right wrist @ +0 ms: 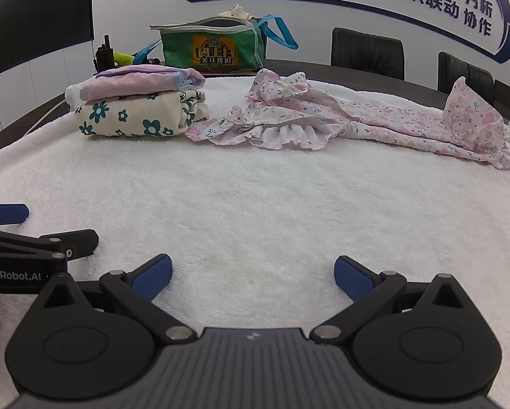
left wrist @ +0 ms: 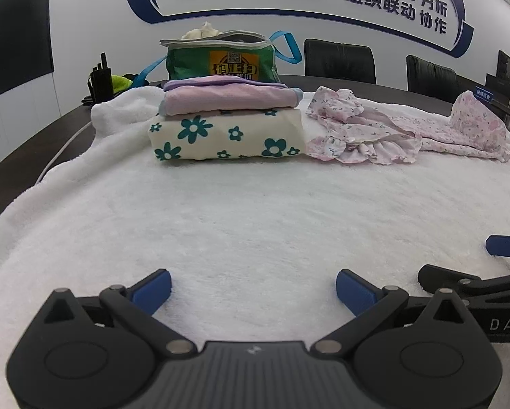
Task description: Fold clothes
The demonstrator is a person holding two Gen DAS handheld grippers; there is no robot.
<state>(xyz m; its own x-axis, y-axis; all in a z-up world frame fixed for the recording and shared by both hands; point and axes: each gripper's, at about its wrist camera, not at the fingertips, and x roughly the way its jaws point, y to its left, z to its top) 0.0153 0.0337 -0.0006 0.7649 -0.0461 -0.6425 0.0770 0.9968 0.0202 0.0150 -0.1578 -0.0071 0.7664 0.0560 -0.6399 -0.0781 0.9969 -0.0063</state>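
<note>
While both grippers rest low over the near edge of the white towel point(right wrist: 255, 197), nothing is held: left gripper point(left wrist: 253, 288), fingers spread wide, empty; right gripper point(right wrist: 253, 274), fingers likewise spread, empty, just beside the left. Item one, unfolded: pink floral dress point(right wrist: 323, 119), lying crumpled at the far side of the towel, ruffled hem toward the middle, skirt trailing to the right with one corner standing up. Judged thin, light and limp; it should slide easily over the pile of the towel yet bunch if dragged by one point, so a hold at two separated edges, such as the shoulders or the ruffled hem corners, looks the sounder choice. Item two, folded: cream garment with teal flowers point(left wrist: 226, 133), a thick soft block at the far left. Item three, folded: pink garment point(left wrist: 227, 99), stacked squarely on item two and touching it. Surface: plush white towel spread over a dark table point(left wrist: 23, 150), soft and somewhat grippy by appearance. Beyond the stack: green bag point(right wrist: 214, 49) with blue straps, open, pale cloth showing at its top. Room: white wall with large blue lettering, black chairs point(right wrist: 367, 52) along the far side of the table, a dark panel at left.
</note>
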